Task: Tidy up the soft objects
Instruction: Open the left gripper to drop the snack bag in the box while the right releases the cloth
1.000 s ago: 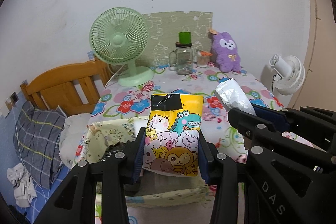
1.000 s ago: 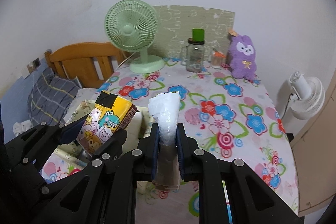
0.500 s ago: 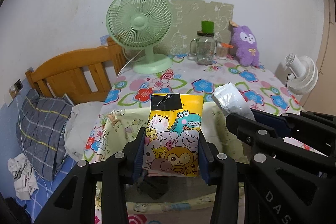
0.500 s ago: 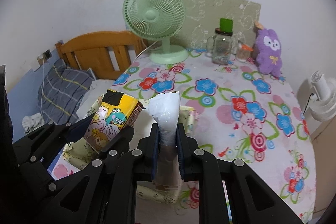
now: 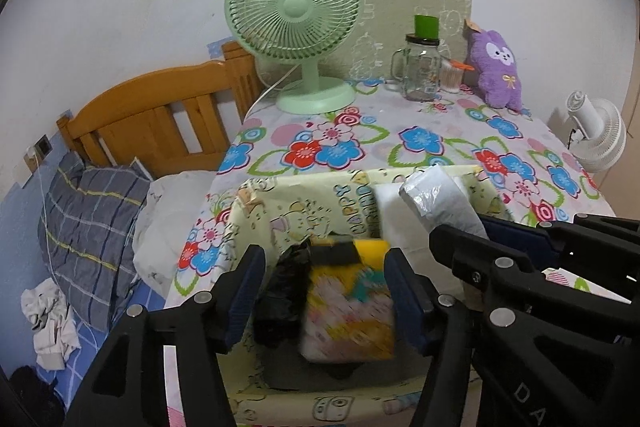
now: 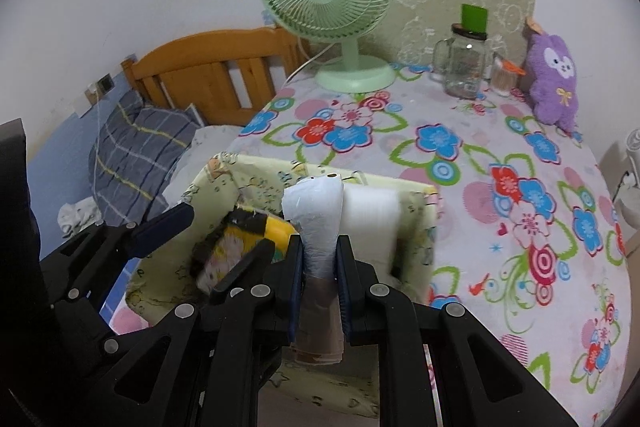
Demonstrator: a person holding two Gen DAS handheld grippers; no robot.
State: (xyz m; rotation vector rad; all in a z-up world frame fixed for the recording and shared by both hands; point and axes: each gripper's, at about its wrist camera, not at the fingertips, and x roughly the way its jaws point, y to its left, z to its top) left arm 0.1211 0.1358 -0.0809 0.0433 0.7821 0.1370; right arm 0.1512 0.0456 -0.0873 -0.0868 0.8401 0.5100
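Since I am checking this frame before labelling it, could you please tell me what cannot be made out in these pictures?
- Cartoon pack: print motion-blurred, left wrist view; unclear whether it rests on the box floor.
- Box bottom: hidden by both tools and the black bag.
- White wrapped roll: lower end hidden between the right tool fingers.
- Small jar: contents too small to tell.

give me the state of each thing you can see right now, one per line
left tongs: open, cartoon pack loose between them
cartoon pack: blurred, dropping into the box
right tongs: shut on the white roll
white roll: held upright above the box
fabric box: open-topped
green fan: upright
glass jar: lidded
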